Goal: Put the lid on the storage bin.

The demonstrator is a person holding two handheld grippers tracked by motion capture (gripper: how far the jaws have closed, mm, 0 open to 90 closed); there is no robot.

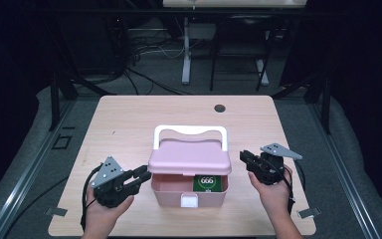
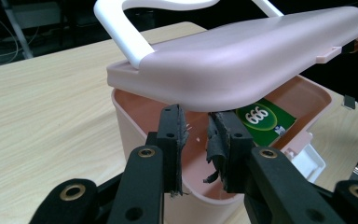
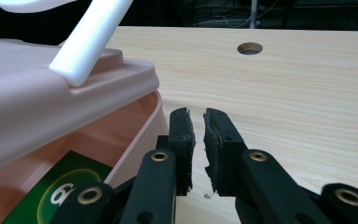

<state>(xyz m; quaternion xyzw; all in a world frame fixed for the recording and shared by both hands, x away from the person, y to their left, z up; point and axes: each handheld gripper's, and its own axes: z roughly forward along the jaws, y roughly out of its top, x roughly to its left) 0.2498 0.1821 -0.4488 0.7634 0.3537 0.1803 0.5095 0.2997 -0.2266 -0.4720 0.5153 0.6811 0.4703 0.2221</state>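
The box (image 1: 189, 191) is set square on the table (image 1: 129, 119), long axis across, lid (image 1: 189, 157) slid back; both the left gripper (image 1: 142, 175) and the right gripper (image 1: 244, 158) are kept narrow, empty

The middle of the table (image 1: 129, 114) is taken up by the box (image 1: 166, 191), and its front opening is partly roofed by the lid (image 1: 189, 158), with the handle (image 1: 190, 132) rising behind. A gap is left under the lid's front edge, above the card (image 1: 210, 182). Bare table is left along the far edge and at both side edges.
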